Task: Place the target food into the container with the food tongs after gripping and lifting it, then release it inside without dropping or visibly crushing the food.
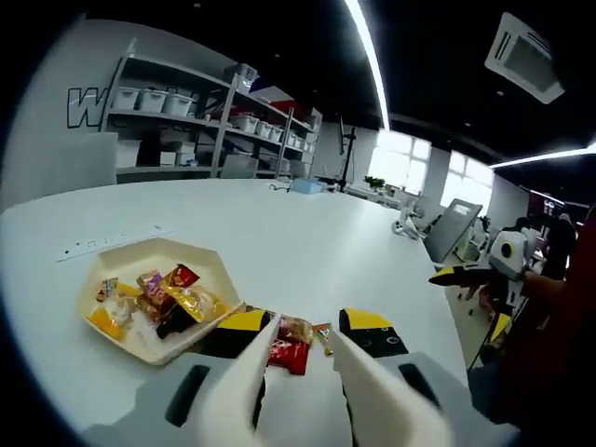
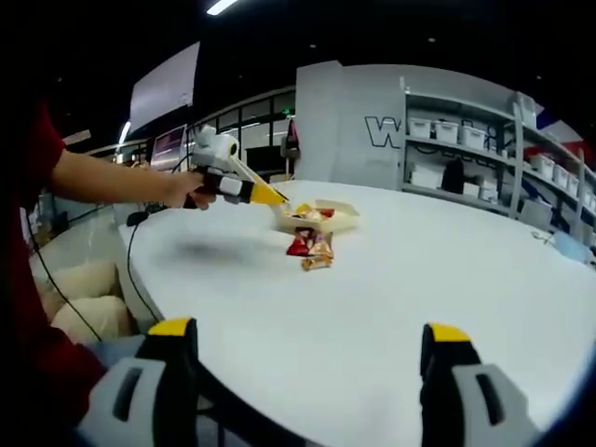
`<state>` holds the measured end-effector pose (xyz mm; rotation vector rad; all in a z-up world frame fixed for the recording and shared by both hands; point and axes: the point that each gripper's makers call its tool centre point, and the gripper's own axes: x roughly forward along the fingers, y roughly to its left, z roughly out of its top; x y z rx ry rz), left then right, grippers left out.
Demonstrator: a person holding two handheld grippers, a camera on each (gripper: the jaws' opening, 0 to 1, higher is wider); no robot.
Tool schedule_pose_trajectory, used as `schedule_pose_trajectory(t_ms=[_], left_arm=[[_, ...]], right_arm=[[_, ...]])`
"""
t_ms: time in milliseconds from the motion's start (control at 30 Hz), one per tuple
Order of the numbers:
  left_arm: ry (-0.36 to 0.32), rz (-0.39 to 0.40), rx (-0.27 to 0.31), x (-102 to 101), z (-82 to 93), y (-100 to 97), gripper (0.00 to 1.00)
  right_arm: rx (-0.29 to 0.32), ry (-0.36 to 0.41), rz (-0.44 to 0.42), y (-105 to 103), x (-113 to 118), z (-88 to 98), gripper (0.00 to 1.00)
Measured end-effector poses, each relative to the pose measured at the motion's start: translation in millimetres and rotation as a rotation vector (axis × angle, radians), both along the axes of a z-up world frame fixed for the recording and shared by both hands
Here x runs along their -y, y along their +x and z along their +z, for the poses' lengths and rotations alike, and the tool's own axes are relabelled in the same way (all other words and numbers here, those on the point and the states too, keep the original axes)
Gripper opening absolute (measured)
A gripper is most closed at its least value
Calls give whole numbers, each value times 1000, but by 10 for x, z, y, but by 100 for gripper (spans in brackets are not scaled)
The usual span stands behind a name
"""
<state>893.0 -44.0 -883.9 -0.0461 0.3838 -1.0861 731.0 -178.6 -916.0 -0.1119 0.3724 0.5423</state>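
Note:
A beige hexagonal container (image 1: pixel 166 253) sits on the white table and holds several wrapped snacks. Just to its right a red snack packet (image 1: pixel 291 345) and a smaller orange packet (image 1: pixel 323 336) lie on the table. My left gripper (image 1: pixel 305 321) hovers over them, open, with the red packet showing in the gap between its jaws. In the right gripper view a hand holds the left gripper (image 2: pixel 275 198) just above the container (image 2: pixel 346 217), with the red packet (image 2: pixel 300 244) and orange packet (image 2: pixel 318 254) in front of it. My right gripper (image 2: pixel 307 331) is wide open over bare table, far from the food.
A white power strip (image 1: pixel 112 240) lies behind the container. Shelves with bins (image 1: pixel 200 107) line the back wall. A grey angled stand (image 1: pixel 453 229) and a small white device (image 1: pixel 408 220) stand at the table's far right. A cable (image 2: pixel 130 265) hangs off the table edge.

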Motion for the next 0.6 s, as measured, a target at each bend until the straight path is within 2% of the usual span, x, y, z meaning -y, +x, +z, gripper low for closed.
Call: schedule_pose_trajectory(t_ms=[267, 600], left_arm=[[8, -30, -17, 179, -134, -105, 28], [12, -46, -25, 297, -227, -106, 28]], right_arm=[[-4, 4, -8, -16, 32, -26, 99], [-8, 6, -13, -34, 59, -50, 99]])
